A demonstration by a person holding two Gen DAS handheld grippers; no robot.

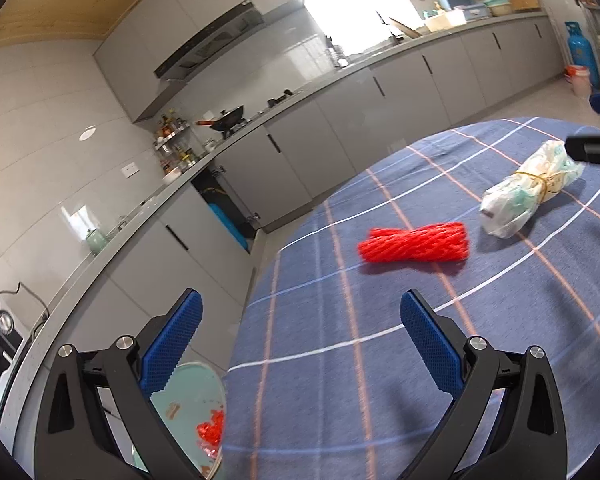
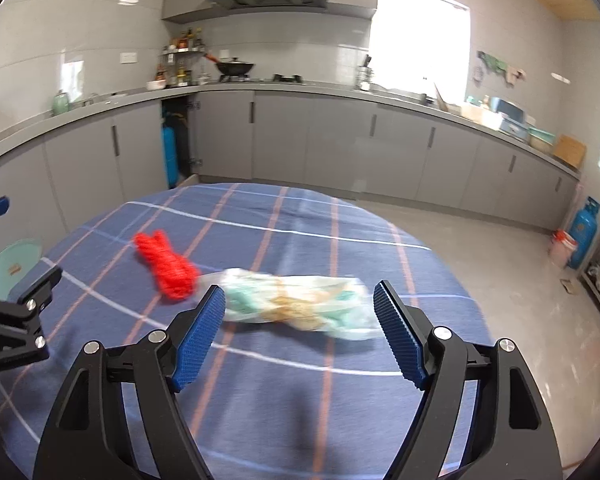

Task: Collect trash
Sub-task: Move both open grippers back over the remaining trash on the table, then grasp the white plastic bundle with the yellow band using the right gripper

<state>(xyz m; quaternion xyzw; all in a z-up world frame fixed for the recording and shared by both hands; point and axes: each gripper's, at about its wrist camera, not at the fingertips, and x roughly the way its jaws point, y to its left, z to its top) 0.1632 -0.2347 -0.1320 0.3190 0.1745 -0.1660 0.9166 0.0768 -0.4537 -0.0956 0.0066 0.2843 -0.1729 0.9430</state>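
A red bundle of cord [image 1: 414,242] [image 2: 167,270] lies on the blue plaid tablecloth [image 1: 320,360]. Beside it lies a rolled white and green plastic bag [image 1: 528,194] [image 2: 300,304] tied with a yellowish band. My left gripper [image 1: 300,320] stands open near the table's edge, short of the red bundle, with nothing between its fingers. My right gripper [image 2: 299,300] is open just above the bag, one blue pad at each end of it, not pressing on it. A pale green bin [image 1: 192,412] [image 2: 10,264] with red scraps inside stands below the table's edge.
Grey kitchen cabinets and a counter [image 2: 300,92] run along the far walls, with a wok on the stove. A blue gas cylinder [image 2: 584,232] stands on the floor at the right. The other gripper's black body [image 2: 16,320] shows at the left of the right wrist view.
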